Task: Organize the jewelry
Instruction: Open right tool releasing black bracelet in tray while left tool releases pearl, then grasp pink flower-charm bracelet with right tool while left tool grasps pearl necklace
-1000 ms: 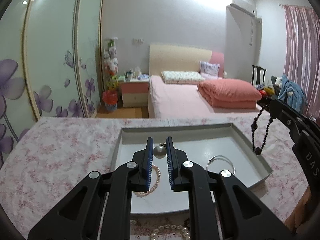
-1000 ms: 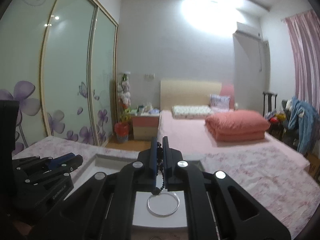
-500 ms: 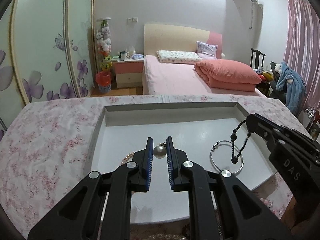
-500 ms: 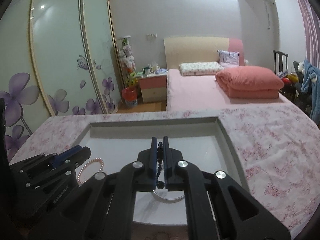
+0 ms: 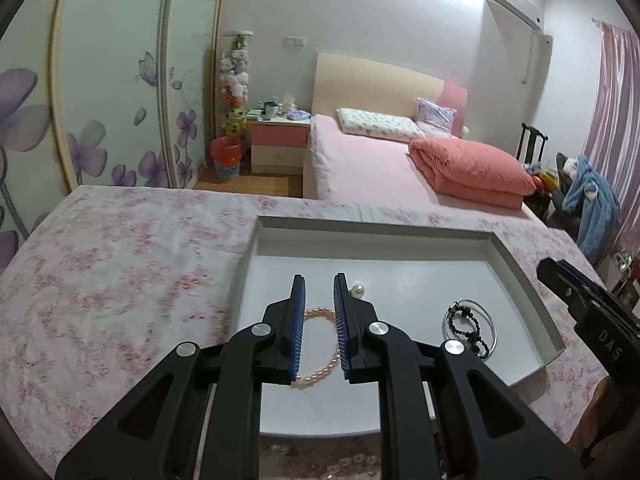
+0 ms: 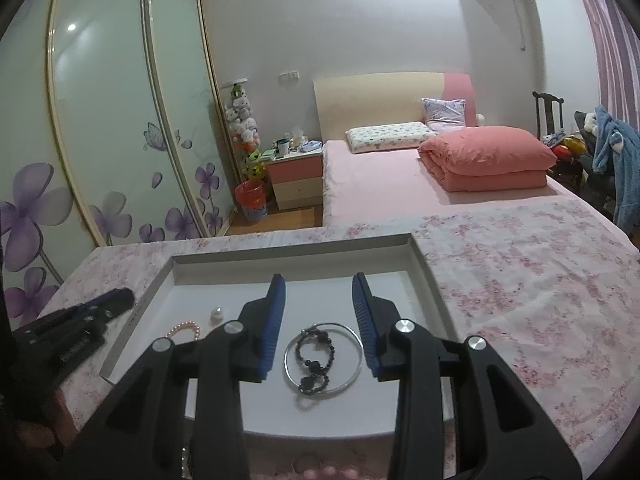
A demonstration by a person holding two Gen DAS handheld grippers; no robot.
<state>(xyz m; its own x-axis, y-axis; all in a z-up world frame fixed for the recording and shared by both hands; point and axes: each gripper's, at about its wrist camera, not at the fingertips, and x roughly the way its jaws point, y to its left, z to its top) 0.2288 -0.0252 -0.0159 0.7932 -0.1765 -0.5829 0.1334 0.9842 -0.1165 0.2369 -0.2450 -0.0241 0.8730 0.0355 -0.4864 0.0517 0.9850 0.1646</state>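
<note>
While right hand-held gripper [image 6: 319,326] jaws are opening, nothing between | black bead bracelet [image 6: 314,358] lies inside silver bangle [image 6: 324,358] in white tray [image 6: 424,264] | left hand-held gripper [image 5: 319,330] slightly parted, empty, pearl [image 5: 358,291] beside | lift straight up, avoid snagging beads.

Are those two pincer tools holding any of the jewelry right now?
No, nothing is held. The right gripper is opening over the black bead string lying in the tray. The left gripper has nothing between its pads; the pearl lies loose.
</note>
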